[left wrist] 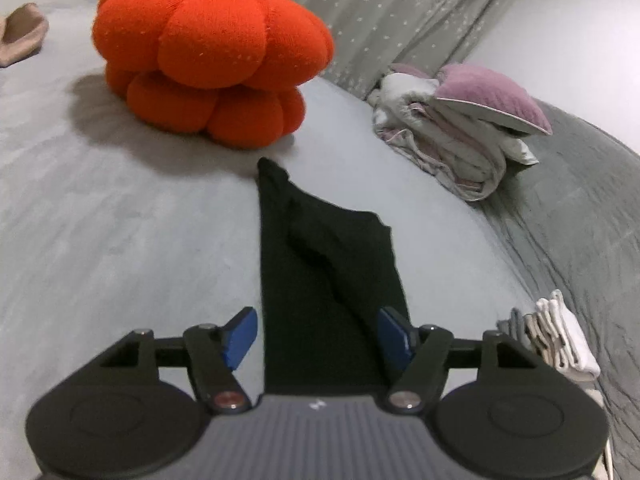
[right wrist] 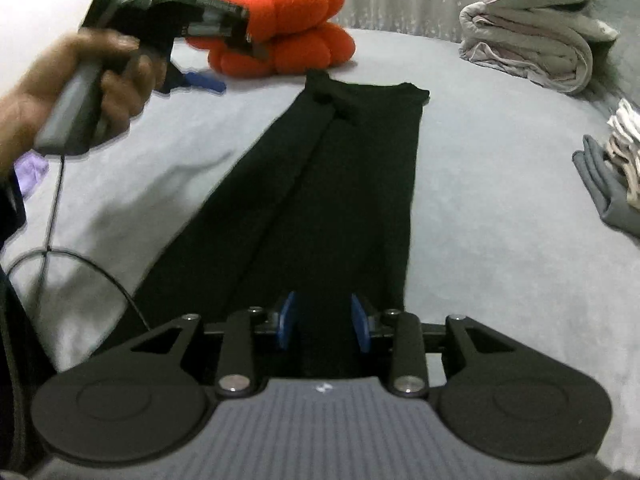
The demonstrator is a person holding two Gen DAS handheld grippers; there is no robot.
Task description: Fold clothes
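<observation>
A long black garment (left wrist: 320, 264) lies folded lengthwise into a narrow strip on the grey bed (left wrist: 120, 220). In the left wrist view my left gripper (left wrist: 318, 336) hovers over the strip's near part, open, its blue pads (left wrist: 240, 336) standing wide on either side of the cloth. In the right wrist view the garment (right wrist: 340, 184) runs away from me toward the orange cushion. My right gripper (right wrist: 324, 320) is open above the strip's near end, pads apart, nothing pinched. A hand holds the left gripper (right wrist: 204, 82) in the air at the upper left, blurred.
An orange pumpkin cushion (left wrist: 208, 56) sits beyond the garment's far end. A folded quilt with a purple pillow (left wrist: 460, 132) lies at the right, and a stack of folded clothes (left wrist: 556, 336) at the bed's right edge. A cable (right wrist: 52, 208) hangs at the left.
</observation>
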